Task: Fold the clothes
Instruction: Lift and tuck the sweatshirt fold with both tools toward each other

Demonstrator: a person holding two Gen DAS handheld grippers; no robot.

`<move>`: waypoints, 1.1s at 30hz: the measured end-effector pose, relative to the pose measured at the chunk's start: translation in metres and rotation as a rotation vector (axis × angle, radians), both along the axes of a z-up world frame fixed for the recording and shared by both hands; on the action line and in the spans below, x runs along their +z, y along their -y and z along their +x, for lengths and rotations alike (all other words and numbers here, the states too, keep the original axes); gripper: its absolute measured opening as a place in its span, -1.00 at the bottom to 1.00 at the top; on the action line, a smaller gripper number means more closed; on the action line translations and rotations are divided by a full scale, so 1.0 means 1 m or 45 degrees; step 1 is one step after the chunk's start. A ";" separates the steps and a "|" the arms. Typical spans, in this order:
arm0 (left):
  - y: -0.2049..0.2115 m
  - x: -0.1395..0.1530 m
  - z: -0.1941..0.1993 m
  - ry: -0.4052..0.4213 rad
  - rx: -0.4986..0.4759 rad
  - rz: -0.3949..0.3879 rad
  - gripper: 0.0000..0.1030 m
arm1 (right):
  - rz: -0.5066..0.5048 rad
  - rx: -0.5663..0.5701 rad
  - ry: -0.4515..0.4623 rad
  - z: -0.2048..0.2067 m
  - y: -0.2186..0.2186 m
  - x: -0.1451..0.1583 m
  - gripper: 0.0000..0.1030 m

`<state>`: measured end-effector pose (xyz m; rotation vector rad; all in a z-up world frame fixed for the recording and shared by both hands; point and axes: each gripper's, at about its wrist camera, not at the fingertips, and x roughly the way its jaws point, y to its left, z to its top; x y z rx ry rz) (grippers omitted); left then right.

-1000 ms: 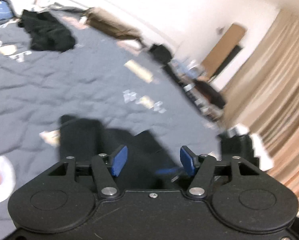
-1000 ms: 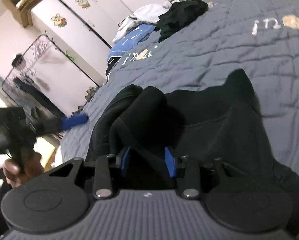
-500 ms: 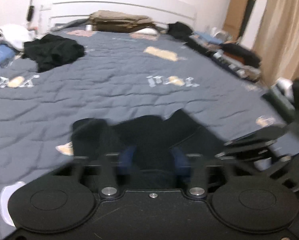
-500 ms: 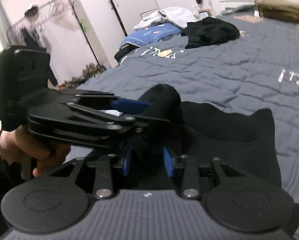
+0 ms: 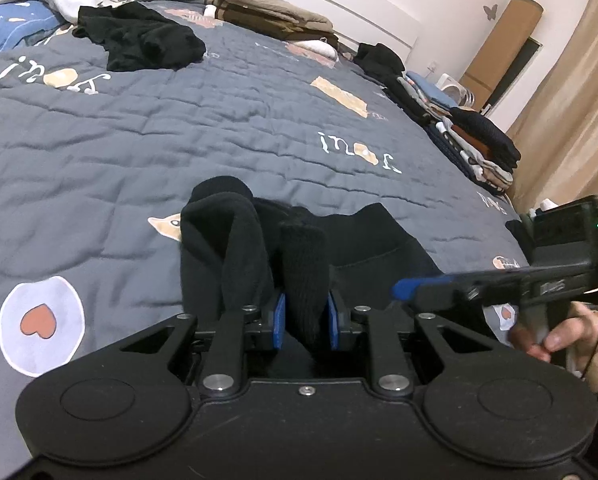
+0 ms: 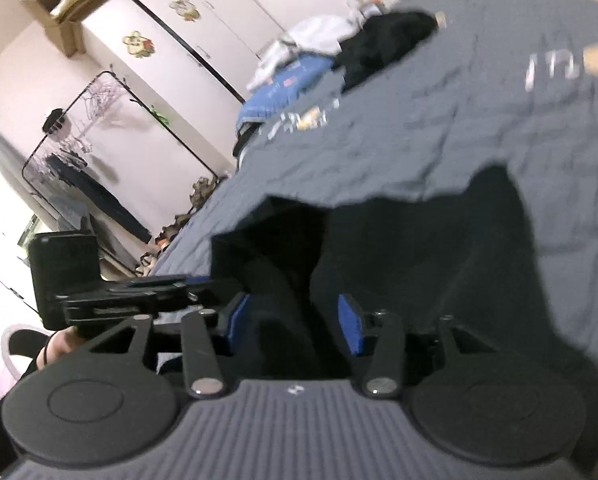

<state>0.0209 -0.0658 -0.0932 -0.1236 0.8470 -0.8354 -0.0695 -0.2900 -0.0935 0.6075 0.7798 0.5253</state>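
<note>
Nearest, left tongs (image 5: pixel 303 320): blue pads closing on a thick fold of the black knit garment (image 5: pixel 259 248), fabric pinched between them at 6 o'clock of the left wrist view.
Right tongs (image 6: pixel 295 320): jaws opening, blue pads standing apart with the same black garment's fabric lying between them; whether the pads press it cannot be told, as the right wrist view is blurred.
Right tongs from the left view: they reach in from 3 o'clock, blue tip just beside the garment, gripped by the person's hand (image 5: pixel 559 336) at 4 o'clock.
Black knit garment: bunched up at the near edge of the bed, rising from both tongs toward the centre, its far part spread flat on the quilt.
Quilt (image 5: pixel 159 140): grey-blue, stitched, printed with letters and a heart patch at 8 o'clock.
Farther, black clothing heap (image 5: pixel 139 40): crumpled at 11 o'clock on the quilt.
Folded clothes stack (image 5: pixel 471 144): at 2 o'clock along the bed's edge.
Farthest, curtain (image 5: pixel 571 92): beige, at 2 o'clock.
Wardrobe (image 6: pixel 171 32): white with stickers, at 11 o'clock of the right wrist view.
</note>
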 end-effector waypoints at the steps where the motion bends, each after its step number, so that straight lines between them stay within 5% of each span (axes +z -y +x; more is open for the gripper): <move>1: -0.001 0.000 0.000 0.000 -0.003 0.001 -0.58 | 0.026 0.011 -0.027 0.003 -0.002 -0.007 0.05; 8: -0.006 0.000 0.001 0.004 -0.016 -0.019 -0.55 | 0.259 0.032 -0.081 0.002 -0.008 -0.026 0.04; 10: -0.008 0.003 0.000 0.029 -0.012 -0.032 -0.44 | 0.235 0.056 -0.034 -0.002 -0.017 -0.018 -0.20; 14: -0.009 0.014 -0.007 0.120 -0.002 -0.102 0.00 | 0.083 0.076 0.085 -0.010 -0.031 0.010 -0.37; 21: -0.011 0.019 -0.003 0.110 0.051 -0.148 0.05 | -0.305 0.012 0.392 -0.030 -0.035 0.062 -0.58; 24: -0.007 0.014 -0.001 0.089 0.055 -0.108 0.07 | -0.545 -0.016 0.433 -0.036 -0.035 0.072 -0.58; 28: 0.002 0.007 -0.001 0.079 0.024 -0.061 0.07 | -0.785 -0.008 0.300 -0.026 -0.039 0.054 -0.51; 30: 0.004 0.006 -0.003 0.080 0.006 -0.058 0.07 | -0.735 -0.035 0.203 -0.018 -0.027 0.046 -0.50; 33: 0.003 0.006 -0.004 0.078 -0.008 -0.063 0.07 | -0.414 -0.125 0.153 -0.017 0.014 0.047 -0.43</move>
